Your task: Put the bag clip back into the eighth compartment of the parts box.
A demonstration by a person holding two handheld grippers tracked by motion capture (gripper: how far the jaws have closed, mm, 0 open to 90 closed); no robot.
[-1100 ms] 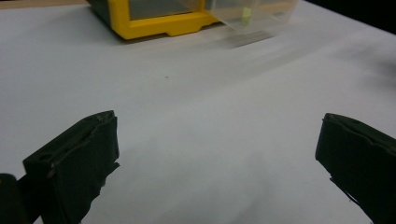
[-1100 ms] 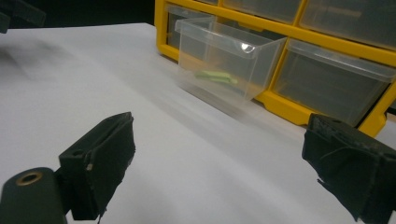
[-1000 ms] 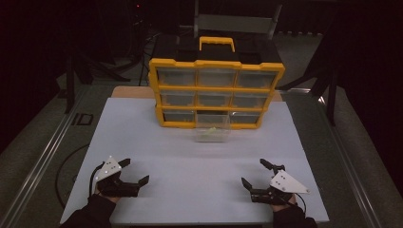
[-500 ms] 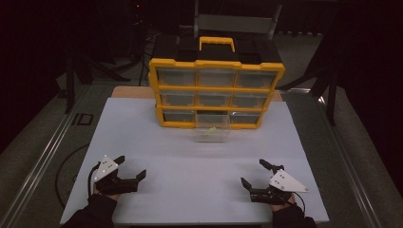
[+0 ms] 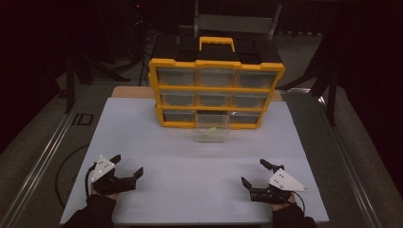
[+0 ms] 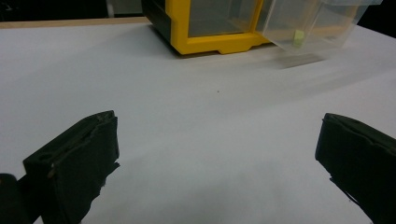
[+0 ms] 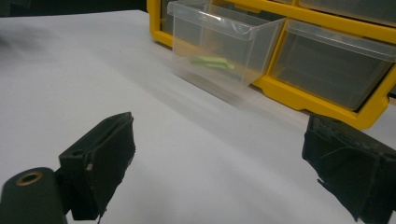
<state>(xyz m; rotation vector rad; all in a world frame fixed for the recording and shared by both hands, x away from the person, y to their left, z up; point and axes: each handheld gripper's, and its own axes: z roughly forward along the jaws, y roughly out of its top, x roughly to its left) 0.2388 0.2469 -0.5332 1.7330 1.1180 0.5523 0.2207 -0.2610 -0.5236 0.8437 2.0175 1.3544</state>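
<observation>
A yellow organiser [image 5: 216,90] with three rows of clear drawers stands at the back of the white board. Its bottom middle drawer [image 5: 212,130] is pulled out, and a small pale green piece [image 7: 212,62] lies inside it. That drawer [image 6: 322,21] and the green piece [image 6: 299,38] also show at the top right of the left gripper view. My left gripper [image 5: 126,166] rests open near the front left of the board, nothing between its jaws. My right gripper [image 5: 255,174] rests open near the front right, also empty. Both are far from the drawer.
The white board [image 5: 199,161] lies on a wooden table top whose edge shows behind the organiser. A black handle-topped case sits behind it. A metal rail [image 5: 43,156] runs along the left, and dark stands flank the table.
My left gripper has shifted slightly left and towards the front edge. The right gripper and the drawer have stayed put.
</observation>
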